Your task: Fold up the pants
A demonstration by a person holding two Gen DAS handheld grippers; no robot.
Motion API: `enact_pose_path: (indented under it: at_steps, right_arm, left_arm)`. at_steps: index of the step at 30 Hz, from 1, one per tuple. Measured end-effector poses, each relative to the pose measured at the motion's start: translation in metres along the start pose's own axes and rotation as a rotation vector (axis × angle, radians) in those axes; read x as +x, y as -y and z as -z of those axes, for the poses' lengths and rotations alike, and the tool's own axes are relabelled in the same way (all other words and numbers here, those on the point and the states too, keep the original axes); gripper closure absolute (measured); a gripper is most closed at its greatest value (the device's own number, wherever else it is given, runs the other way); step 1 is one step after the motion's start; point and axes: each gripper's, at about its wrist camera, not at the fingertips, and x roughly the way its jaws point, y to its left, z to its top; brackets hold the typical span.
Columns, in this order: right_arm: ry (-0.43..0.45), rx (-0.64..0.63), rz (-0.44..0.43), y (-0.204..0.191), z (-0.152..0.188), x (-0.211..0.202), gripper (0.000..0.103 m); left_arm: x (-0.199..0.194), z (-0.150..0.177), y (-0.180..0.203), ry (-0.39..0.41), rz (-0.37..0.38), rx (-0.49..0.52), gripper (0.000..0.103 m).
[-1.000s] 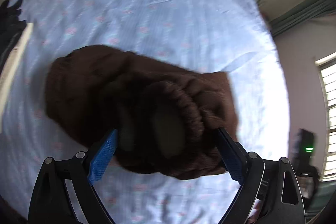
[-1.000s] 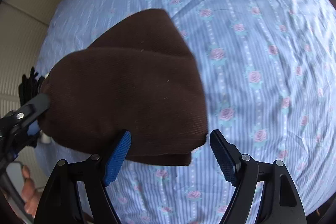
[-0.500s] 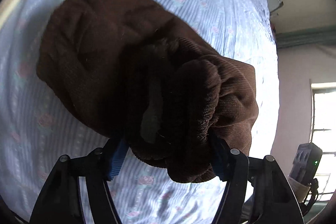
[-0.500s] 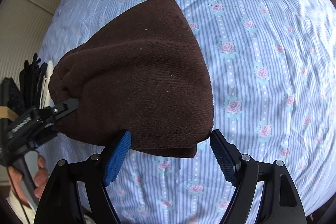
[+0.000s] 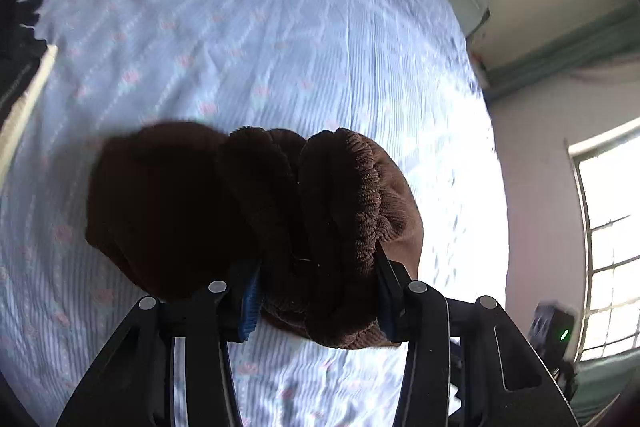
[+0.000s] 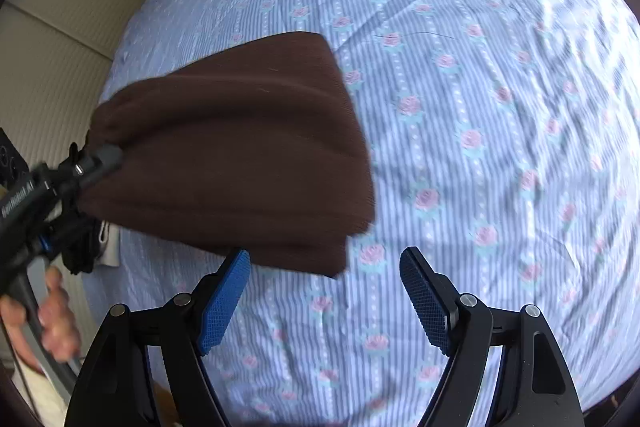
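Brown pants [image 5: 320, 227] in left hand-held gripper [image 5: 316, 291]

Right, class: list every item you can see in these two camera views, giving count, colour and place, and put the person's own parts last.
Pants: one, brown, folded bundle held above the bed.
Bedsheet: one, pale blue stripes with pink roses, covering the bed.
Window: one, bright, far right of the left wrist view.
Device with green light: one, dark, below the window.
Dark item: one, black, left edge of the bed; what it is cannot be told.
Left gripper: one, black with blue pads, jaws shut on the pants' waistband.
Right gripper: one, black with blue pads, jaws open, empty.
Hand: one, bare, holding the left gripper's handle.
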Motion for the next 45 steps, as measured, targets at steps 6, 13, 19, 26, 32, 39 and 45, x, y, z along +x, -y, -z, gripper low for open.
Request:
enact_pose_path:
  at_steps: [6,13,19,26,32,39,45]
  right_arm:
    - [-0.070,-0.012,-0.052,-0.016,0.015,0.021,0.024]
    - [0.099,-0.060,0.179,-0.040,0.003,0.041,0.024]
    - [0.234,0.079,0.312,-0.024,-0.001,0.017,0.025]
    - [0.072,-0.084,0.308,-0.047,0.011,0.043,0.025]
    - [-0.011,-0.148,0.074,-0.075,0.019,0.021,0.025]
    - [0.152,-0.107,0.061,-0.062,-0.003,-0.010,0.025]
    - [0.016,-0.031,0.071,-0.044,-0.030,0.044,0.025]
  left_arm:
    - [-0.026,-0.015,0.003,0.038,0.038,-0.025,0.058]
    - [-0.045,-0.025,0.010,0.071,0.064,0.048,0.058]
    - [-0.010,-0.019,-0.049,-0.019,-0.052,-0.019,0.059]
    - [0.002,-0.004,-0.088,-0.039,-0.131,-0.030,0.059]
    - [0.006,-0.011,-0.084,-0.033,-0.206,0.084,0.057]
    - [0.011,-0.010,-0.090,-0.059,-0.148,0.021,0.051]
    - [0.018,0.008,-0.113,-0.107,-0.061,-0.166,0.028]
